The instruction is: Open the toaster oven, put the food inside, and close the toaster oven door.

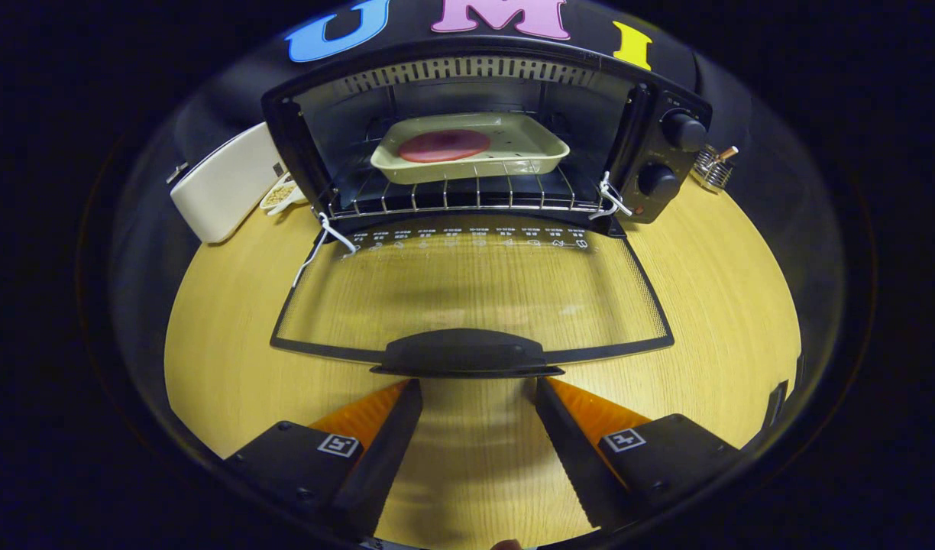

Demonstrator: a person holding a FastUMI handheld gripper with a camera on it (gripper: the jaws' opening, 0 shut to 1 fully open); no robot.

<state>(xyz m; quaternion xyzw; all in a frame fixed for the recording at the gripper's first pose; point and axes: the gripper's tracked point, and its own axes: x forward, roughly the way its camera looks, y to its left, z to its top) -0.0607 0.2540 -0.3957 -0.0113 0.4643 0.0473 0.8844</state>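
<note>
Food point(444, 145) is sitting in its tray point(540, 156) on the oven point(670, 153) rack, so loading looks done and closing is what is remaining. You are holding the gripper point(479, 386) with its fingers spread wide and gripping nothing, tips just short of the handle point(466, 353) of the door point(475, 294), which is lying flat on the table point(712, 305) toward its near edge, probably lining up to lift it.

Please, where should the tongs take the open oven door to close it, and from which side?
Probably at the door handle, the raised dark bar on the free edge of the glass door, just ahead of the open tongs. Come from the front, one finger under the bar, since the door lies flat toward the tongs.
</note>
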